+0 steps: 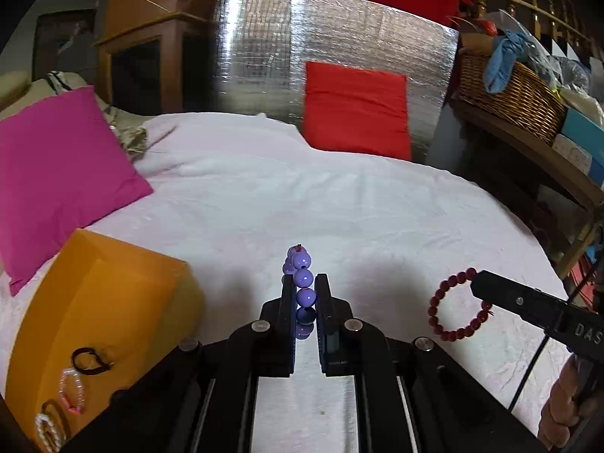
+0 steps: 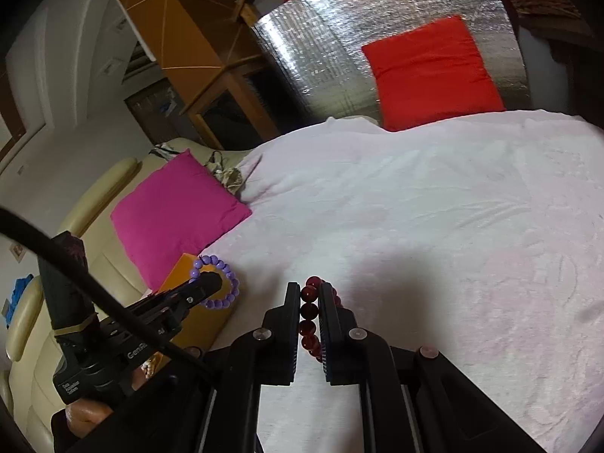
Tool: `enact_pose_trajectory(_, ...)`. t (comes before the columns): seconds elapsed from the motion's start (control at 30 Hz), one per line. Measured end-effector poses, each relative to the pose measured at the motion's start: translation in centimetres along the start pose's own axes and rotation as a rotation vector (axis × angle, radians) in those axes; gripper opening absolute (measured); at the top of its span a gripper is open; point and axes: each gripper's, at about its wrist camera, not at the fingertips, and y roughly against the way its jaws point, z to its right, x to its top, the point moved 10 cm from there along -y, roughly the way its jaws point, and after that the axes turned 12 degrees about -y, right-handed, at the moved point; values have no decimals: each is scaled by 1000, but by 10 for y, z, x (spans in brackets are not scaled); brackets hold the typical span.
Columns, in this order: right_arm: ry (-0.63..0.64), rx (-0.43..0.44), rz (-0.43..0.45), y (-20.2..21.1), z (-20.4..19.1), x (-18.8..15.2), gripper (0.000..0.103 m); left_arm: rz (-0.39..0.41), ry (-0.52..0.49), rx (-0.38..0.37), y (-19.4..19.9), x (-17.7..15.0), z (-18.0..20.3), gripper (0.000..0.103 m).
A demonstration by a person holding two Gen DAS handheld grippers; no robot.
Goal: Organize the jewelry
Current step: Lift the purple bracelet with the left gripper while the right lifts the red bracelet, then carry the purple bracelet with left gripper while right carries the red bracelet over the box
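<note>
Over white bedspread (image 1: pixel 339 196): both tools clamp bracelets.

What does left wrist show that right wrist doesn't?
Left wrist only: the small bracelets lying on the orange box, and the wicker basket.

Right wrist only: the cream sofa beside the bed.

Both: the left gripper shut on the purple bead bracelet, the right gripper shut on the dark red bead bracelet, the white bedspread and the pink cushion.
</note>
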Motion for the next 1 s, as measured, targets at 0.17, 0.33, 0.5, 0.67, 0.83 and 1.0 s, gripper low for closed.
enact_pose_trajectory(0.17, 43, 4, 7, 0, -19, -9, 10, 13, 11, 32, 10, -1, -12, 10)
enact_pose_trajectory(0.33, 75, 15, 6, 1, -35, -17, 10, 33, 23, 66, 20, 0, -28, 10)
enact_pose_trajectory(0.5, 131, 5, 3, -1, -57, -25, 10, 47, 52, 81, 28, 1, -43, 10)
enact_pose_trajectory(0.67, 173, 6, -5, -8, -82, -27, 10, 62, 86, 102, 38, 2, -63, 10)
enact_pose_trajectory(0.83, 239, 9, -9, -14, -115, -28, 10, 75, 133, 114, 48, 0, -84, 10)
enact_pose_trajectory(1.0, 292, 15, -13, -23, -146, -31, 10, 82, 170, 133, 55, -5, -105, 10)
